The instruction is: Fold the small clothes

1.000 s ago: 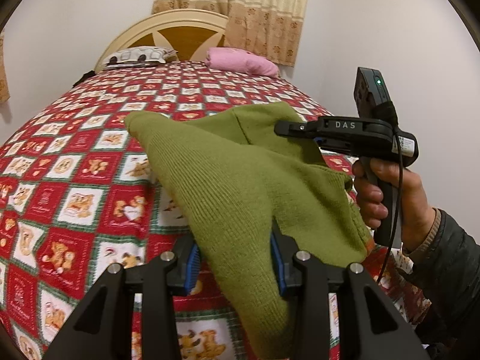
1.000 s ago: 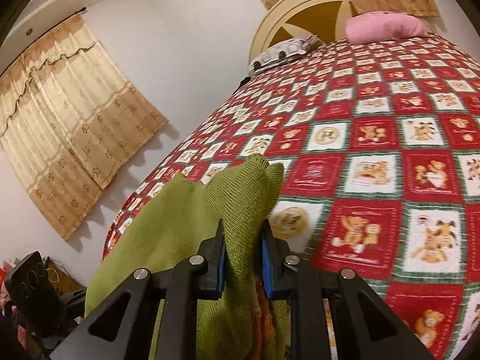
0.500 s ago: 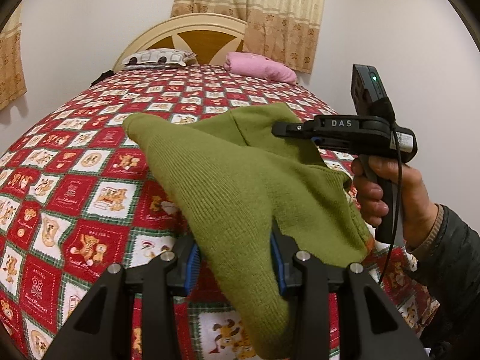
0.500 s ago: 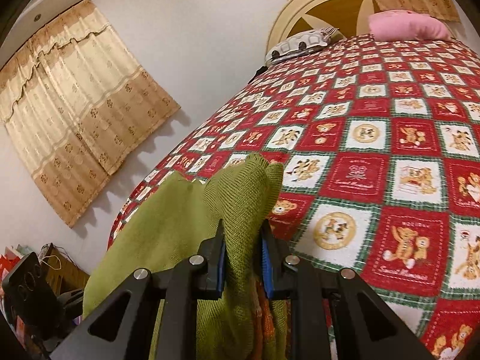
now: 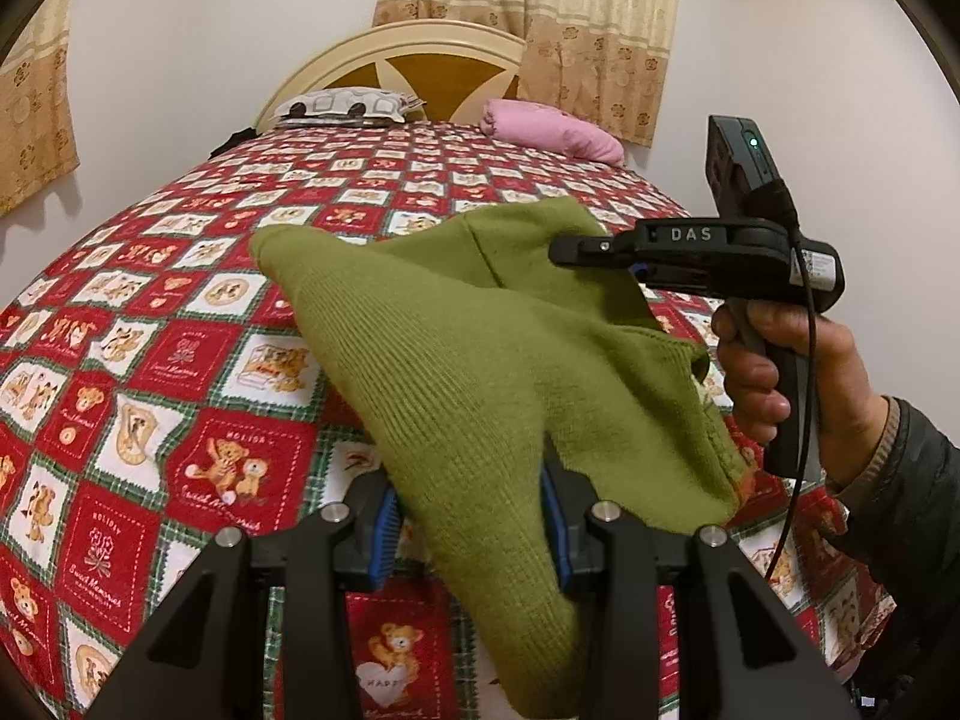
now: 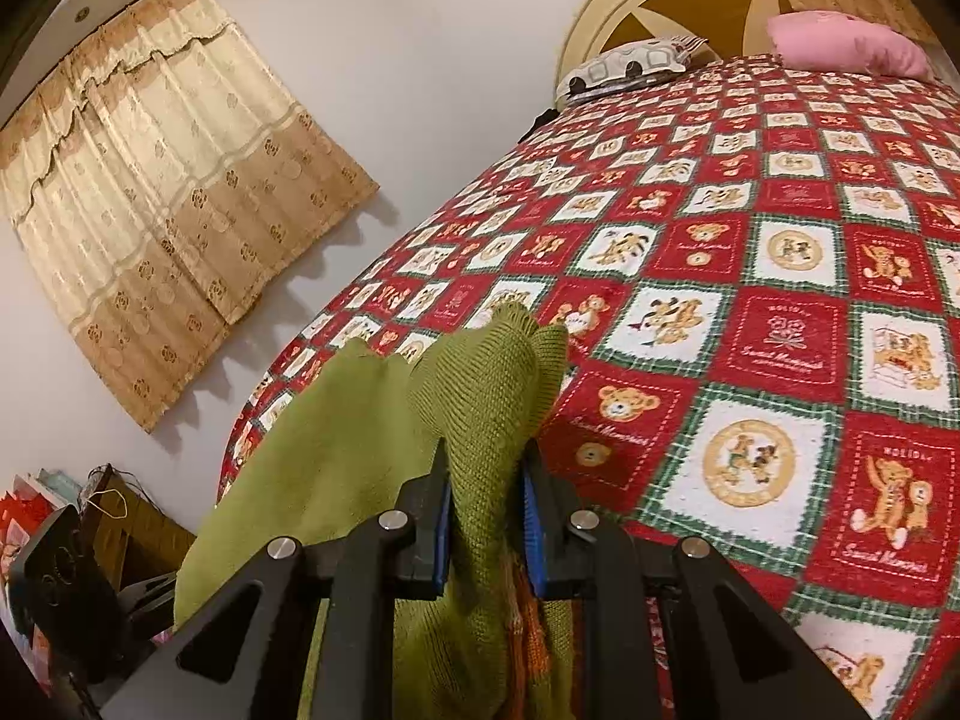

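One green knit garment hangs above the bed, pinched at 6 o'clock between the blue pads of the left gripper and clamped likewise in the right gripper, whose body at 3 o'clock in the left view reads "DAS". Beyond lies one teddy-bear quilt with squares lettered "HOLIDAY" and "Sweet Memories". At 12 o'clock: two pillows, one patterned, one pink, and one headboard.
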Tool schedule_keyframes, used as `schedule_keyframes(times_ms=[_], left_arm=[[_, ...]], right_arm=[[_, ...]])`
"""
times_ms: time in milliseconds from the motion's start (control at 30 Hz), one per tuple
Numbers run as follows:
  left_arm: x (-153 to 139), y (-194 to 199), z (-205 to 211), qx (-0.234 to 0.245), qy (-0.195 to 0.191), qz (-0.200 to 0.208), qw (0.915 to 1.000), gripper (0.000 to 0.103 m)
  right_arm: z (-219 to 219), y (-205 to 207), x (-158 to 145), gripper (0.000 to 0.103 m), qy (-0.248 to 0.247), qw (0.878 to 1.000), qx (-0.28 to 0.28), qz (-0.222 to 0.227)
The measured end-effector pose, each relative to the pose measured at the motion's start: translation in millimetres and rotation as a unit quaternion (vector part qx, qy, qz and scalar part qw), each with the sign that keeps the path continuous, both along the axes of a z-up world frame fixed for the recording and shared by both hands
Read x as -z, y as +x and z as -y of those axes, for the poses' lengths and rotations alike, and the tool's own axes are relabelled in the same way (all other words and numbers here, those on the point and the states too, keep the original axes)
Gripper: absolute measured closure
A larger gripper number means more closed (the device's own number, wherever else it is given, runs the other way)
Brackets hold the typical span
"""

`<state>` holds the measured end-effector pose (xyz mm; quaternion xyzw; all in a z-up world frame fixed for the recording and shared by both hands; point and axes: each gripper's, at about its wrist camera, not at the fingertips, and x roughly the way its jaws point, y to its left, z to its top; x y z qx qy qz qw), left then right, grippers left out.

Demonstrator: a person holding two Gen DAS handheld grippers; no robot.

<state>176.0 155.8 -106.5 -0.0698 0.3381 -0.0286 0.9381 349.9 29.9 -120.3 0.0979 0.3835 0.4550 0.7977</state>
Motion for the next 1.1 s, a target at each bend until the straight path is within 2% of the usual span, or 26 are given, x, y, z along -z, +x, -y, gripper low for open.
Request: schedule_keyframes(times_ms=[533, 1100], left_arm=[[19.1, -8.8, -14.0, -0.012, -0.008, -0.018, 0.9997, 0.062], [36.7, -12.6, -18.7, -0.02, -0.022, -0.029, 0.9991, 0.062]], right_arm=[[-29.5, -2.7, 15.4, 0.084, -0.021, 0.999, -0.022, -0.01], [-31.1, 10.4, 36.9, 0.084, -0.033, 0.999, -0.013, -0.032]])
